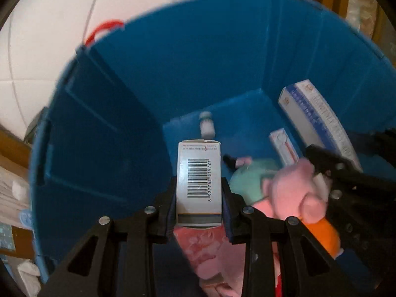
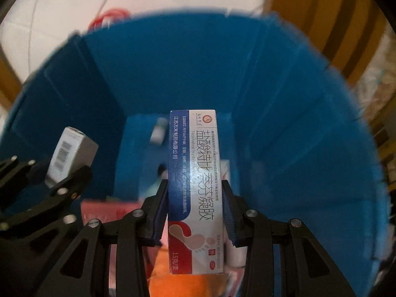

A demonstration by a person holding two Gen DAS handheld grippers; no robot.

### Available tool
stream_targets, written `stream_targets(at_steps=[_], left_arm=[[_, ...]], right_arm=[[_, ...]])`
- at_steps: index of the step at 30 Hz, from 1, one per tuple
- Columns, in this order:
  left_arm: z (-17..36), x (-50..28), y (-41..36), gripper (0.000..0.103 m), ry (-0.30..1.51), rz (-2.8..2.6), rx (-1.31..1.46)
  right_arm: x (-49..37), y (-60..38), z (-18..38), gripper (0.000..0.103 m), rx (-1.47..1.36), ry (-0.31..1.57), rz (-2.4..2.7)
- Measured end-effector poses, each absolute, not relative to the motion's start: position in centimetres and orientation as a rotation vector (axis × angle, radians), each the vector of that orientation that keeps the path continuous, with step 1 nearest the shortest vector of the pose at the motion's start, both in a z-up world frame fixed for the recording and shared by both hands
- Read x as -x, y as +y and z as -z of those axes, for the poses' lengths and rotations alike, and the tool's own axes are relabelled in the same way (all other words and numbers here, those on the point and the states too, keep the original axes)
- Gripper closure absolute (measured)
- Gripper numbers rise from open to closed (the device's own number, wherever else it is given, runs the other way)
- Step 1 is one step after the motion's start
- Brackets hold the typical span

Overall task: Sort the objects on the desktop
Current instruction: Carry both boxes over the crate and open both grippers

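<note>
Both grippers reach into a deep blue bin [image 1: 210, 57]. My left gripper [image 1: 199, 193] is shut on a grey-white medicine box with a barcode [image 1: 199, 180]; that box also shows at the left of the right wrist view [image 2: 70, 153]. My right gripper [image 2: 195, 198] is shut on a long blue, white and red foot-cream box [image 2: 195, 180], which shows at the right of the left wrist view [image 1: 319, 121]. Both boxes hang above the bin's contents.
In the bin lie a pink plush pig [image 1: 294, 190] with teal and orange parts, a small white bottle [image 1: 206, 125], a thermometer case [image 1: 284, 148] and a pink packet [image 1: 210, 252]. The bin [image 2: 284, 104] has a red handle [image 1: 104, 31]. White floor tiles and wooden furniture lie outside.
</note>
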State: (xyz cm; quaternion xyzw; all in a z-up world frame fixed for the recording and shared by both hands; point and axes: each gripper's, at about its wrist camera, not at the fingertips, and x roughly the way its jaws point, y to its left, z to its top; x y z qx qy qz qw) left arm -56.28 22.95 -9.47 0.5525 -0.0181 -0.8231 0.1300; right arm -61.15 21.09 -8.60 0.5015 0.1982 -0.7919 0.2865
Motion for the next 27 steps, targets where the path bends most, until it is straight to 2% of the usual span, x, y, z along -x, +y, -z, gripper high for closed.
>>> stream_targets(at_steps=[2, 10, 12, 14, 16, 21, 22, 24, 25, 26, 27], left_arm=[[9.7, 56.3, 22.7, 0.073, 0.016, 2.405, -1.637], [10.9, 56.1, 24.4, 0.071, -0.096, 2.383, -1.728], [11.0, 56.0, 24.4, 0.061, -0.103, 2.368, -1.737], [11.0, 56.3, 24.6, 0.044, -0.1, 2.36, -1.74], [11.0, 56.2, 24.5, 0.038, -0.098, 2.361, -1.741], [11.4, 56.0, 24.3, 0.037, -0.111, 2.346, -1.758], [11.5, 56.0, 24.5, 0.037, -0.118, 2.343, -1.762], [11.6, 56.3, 24.8, 0.037, -0.125, 2.338, -1.765], [11.6, 56.3, 24.8, 0.037, -0.125, 2.337, -1.766], [11.7, 56.3, 24.6, 0.037, -0.124, 2.336, -1.767], [11.6, 56.3, 24.6, 0.037, -0.121, 2.333, -1.767]], right_arm=[[60.8, 21.0, 9.1, 0.064, -1.333, 0.594, 2.129], [59.8, 21.0, 9.5, 0.064, -1.31, 0.667, 2.133], [59.7, 21.2, 9.5, 0.064, -1.31, 0.67, 2.142], [59.6, 21.5, 9.5, 0.064, -1.314, 0.67, 2.148], [59.5, 21.5, 9.3, 0.064, -1.31, 0.668, 2.151], [59.8, 21.7, 9.0, 0.061, -1.296, 0.665, 2.162], [59.8, 21.8, 8.9, 0.056, -1.296, 0.662, 2.165], [59.7, 22.0, 9.0, 0.038, -1.3, 0.662, 2.17], [59.5, 21.4, 9.0, 0.025, -1.3, 0.665, 2.172], [59.6, 21.6, 9.0, 0.019, -1.297, 0.668, 2.173], [59.6, 21.5, 8.9, 0.017, -1.294, 0.672, 2.178]])
